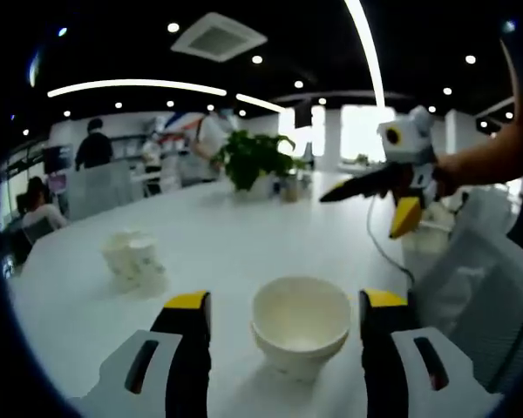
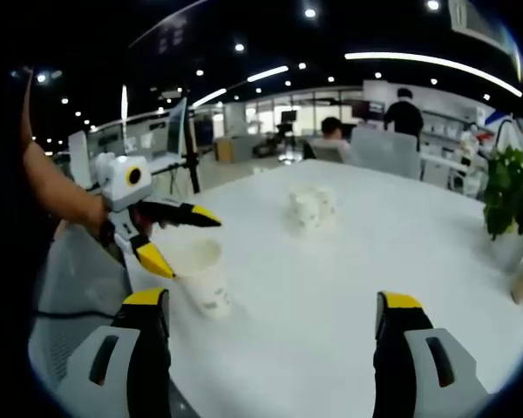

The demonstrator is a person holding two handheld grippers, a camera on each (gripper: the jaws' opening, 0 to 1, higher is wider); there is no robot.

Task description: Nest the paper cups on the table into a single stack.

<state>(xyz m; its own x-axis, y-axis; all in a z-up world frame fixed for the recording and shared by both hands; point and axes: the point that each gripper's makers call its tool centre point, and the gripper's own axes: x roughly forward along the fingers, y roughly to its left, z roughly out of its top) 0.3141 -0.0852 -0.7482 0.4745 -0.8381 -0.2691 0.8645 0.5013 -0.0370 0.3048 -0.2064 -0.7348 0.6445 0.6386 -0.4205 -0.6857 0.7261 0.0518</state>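
A white paper cup (image 1: pixel 301 324) stands upright on the white table (image 1: pixel 227 235), between the jaws of my left gripper (image 1: pixel 286 300), which is open and does not touch it. In the right gripper view the same cup (image 2: pixel 202 277) stands near the table's edge, with the left gripper (image 2: pixel 190 246) open around its rim. A small cluster of white paper cups (image 1: pixel 131 254) sits farther off, also visible in the right gripper view (image 2: pixel 312 207). My right gripper (image 2: pixel 272 300) is open over bare table. It hangs in the air at the right (image 1: pixel 370 205), held by a hand.
A potted green plant (image 1: pixel 253 157) (image 2: pixel 510 192) stands at the table's far side. A white chair (image 1: pixel 479 287) and a cable (image 1: pixel 379 248) lie by the table's edge at the right. Several people sit or stand at desks in the background.
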